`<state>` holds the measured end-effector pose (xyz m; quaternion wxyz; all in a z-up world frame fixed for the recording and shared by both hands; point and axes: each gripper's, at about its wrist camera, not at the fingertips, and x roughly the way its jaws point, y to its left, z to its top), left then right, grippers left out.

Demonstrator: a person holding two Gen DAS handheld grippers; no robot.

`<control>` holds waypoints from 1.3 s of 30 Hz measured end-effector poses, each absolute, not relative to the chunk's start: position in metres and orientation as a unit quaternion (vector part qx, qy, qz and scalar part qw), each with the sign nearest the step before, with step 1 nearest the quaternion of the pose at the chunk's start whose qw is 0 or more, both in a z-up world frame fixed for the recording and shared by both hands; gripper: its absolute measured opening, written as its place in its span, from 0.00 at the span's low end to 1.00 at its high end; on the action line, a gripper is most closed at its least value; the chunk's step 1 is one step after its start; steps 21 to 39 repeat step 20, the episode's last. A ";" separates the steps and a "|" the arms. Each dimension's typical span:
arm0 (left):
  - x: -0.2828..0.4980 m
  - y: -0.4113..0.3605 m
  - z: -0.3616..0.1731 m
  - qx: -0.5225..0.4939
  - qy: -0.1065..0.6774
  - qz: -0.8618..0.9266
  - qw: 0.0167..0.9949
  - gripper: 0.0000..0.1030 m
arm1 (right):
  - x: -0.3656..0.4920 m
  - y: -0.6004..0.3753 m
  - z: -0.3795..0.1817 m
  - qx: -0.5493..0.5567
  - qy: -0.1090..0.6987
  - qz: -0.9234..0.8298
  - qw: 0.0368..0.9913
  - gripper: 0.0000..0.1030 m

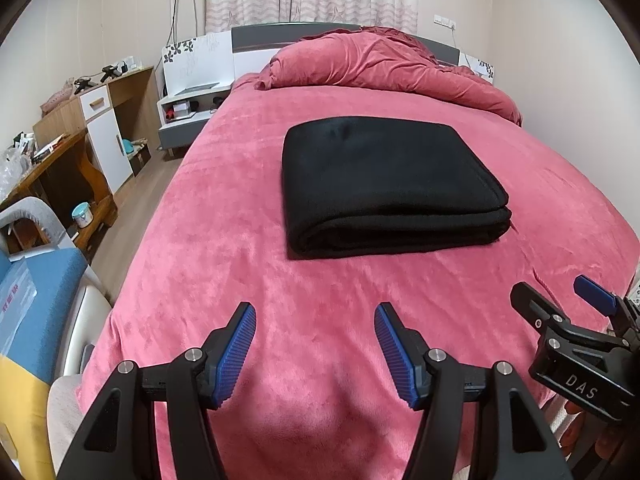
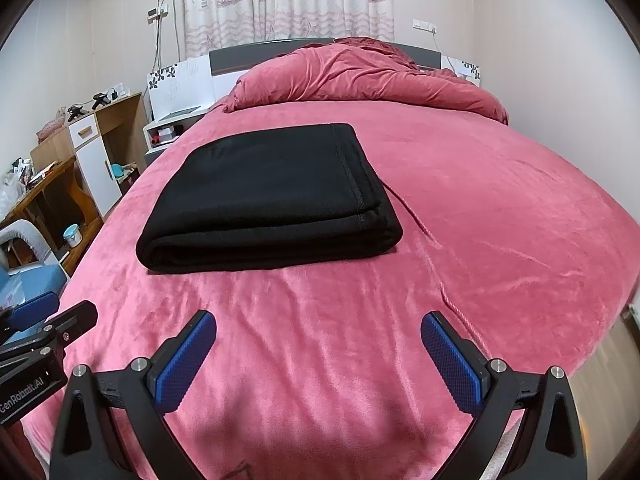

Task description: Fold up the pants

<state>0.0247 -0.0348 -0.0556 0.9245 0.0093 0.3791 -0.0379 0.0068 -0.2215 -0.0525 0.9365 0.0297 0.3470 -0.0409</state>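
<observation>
Left tool [image 1: 315, 312] open; right tool [image 2: 319, 320] open; pants [image 1: 384, 184] folded, inner layers hidden

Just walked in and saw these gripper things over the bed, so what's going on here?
A person holds two handheld grippers over a pink bedspread. The black pants lie folded into a neat rectangle in the middle of the bed. The left gripper and right gripper are both open, holding nothing, and hover short of the pants. A rumpled pink duvet is piled by the headboard.
</observation>
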 end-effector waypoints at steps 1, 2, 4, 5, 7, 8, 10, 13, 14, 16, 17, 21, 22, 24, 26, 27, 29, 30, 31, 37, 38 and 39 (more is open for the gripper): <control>0.025 -0.035 -0.056 0.009 0.381 -0.039 0.924 0.61 | 0.007 -0.222 -0.053 0.031 0.348 -0.041 0.936 1.00; 0.025 -0.035 -0.057 0.009 0.382 -0.039 0.923 0.61 | 0.008 -0.222 -0.054 0.032 0.349 -0.041 0.936 1.00; 0.026 -0.035 -0.058 0.009 0.385 -0.042 0.922 0.61 | 0.008 -0.222 -0.054 0.032 0.350 -0.042 0.935 1.00; 0.027 -0.035 -0.059 0.010 0.386 -0.042 0.921 0.61 | 0.009 -0.223 -0.055 0.032 0.351 -0.042 0.935 1.00; 0.027 -0.035 -0.059 0.009 0.389 -0.044 0.920 0.61 | 0.010 -0.223 -0.055 0.031 0.352 -0.041 0.935 1.00; 0.028 -0.036 -0.060 0.008 0.390 -0.044 0.920 0.61 | 0.011 -0.223 -0.056 0.031 0.353 -0.042 0.934 1.00; 0.029 -0.035 -0.061 0.005 0.393 -0.045 0.919 0.61 | 0.012 -0.223 -0.057 0.031 0.354 -0.041 0.934 1.00; 0.031 -0.034 -0.062 -0.001 0.398 -0.043 0.916 0.61 | 0.013 -0.223 -0.059 0.031 0.356 -0.041 0.933 1.00; 0.031 -0.034 -0.063 -0.002 0.399 -0.041 0.916 0.61 | 0.014 -0.223 -0.059 0.031 0.357 -0.041 0.933 1.00; 0.032 -0.032 -0.065 -0.001 0.400 -0.034 0.916 0.61 | 0.015 -0.224 -0.061 0.032 0.360 -0.041 0.932 1.00; 0.033 -0.032 -0.066 0.000 0.400 -0.029 0.916 0.61 | 0.016 -0.223 -0.061 0.032 0.360 -0.042 0.931 1.00; 0.035 -0.032 -0.070 0.001 0.406 -0.027 0.913 0.61 | 0.019 -0.224 -0.064 0.031 0.364 -0.042 0.930 1.00; 0.035 -0.032 -0.070 0.001 0.406 -0.027 0.913 0.61 | 0.019 -0.224 -0.064 0.031 0.364 -0.042 0.930 1.00; 0.035 -0.032 -0.070 0.001 0.406 -0.027 0.913 0.61 | 0.019 -0.224 -0.064 0.031 0.364 -0.042 0.930 1.00; 0.035 -0.032 -0.070 0.001 0.406 -0.027 0.913 0.61 | 0.019 -0.224 -0.064 0.031 0.364 -0.042 0.930 1.00; 0.035 -0.032 -0.070 0.001 0.406 -0.027 0.913 0.61 | 0.019 -0.224 -0.064 0.031 0.364 -0.042 0.930 1.00; 0.035 -0.032 -0.070 0.001 0.406 -0.027 0.913 0.61 | 0.019 -0.224 -0.064 0.031 0.364 -0.042 0.930 1.00; 0.035 -0.032 -0.070 0.001 0.406 -0.027 0.913 0.61 | 0.019 -0.224 -0.064 0.031 0.364 -0.042 0.930 1.00; 0.035 -0.032 -0.070 0.001 0.406 -0.027 0.913 0.61 | 0.019 -0.224 -0.064 0.031 0.364 -0.042 0.930 1.00; 0.035 -0.032 -0.070 0.001 0.406 -0.027 0.913 0.61 | 0.019 -0.224 -0.064 0.031 0.364 -0.042 0.930 1.00; 0.035 -0.032 -0.070 0.001 0.406 -0.027 0.913 0.61 | 0.019 -0.224 -0.064 0.031 0.364 -0.042 0.930 1.00; 0.035 -0.032 -0.070 0.001 0.406 -0.027 0.913 0.61 | 0.019 -0.224 -0.064 0.031 0.364 -0.042 0.930 1.00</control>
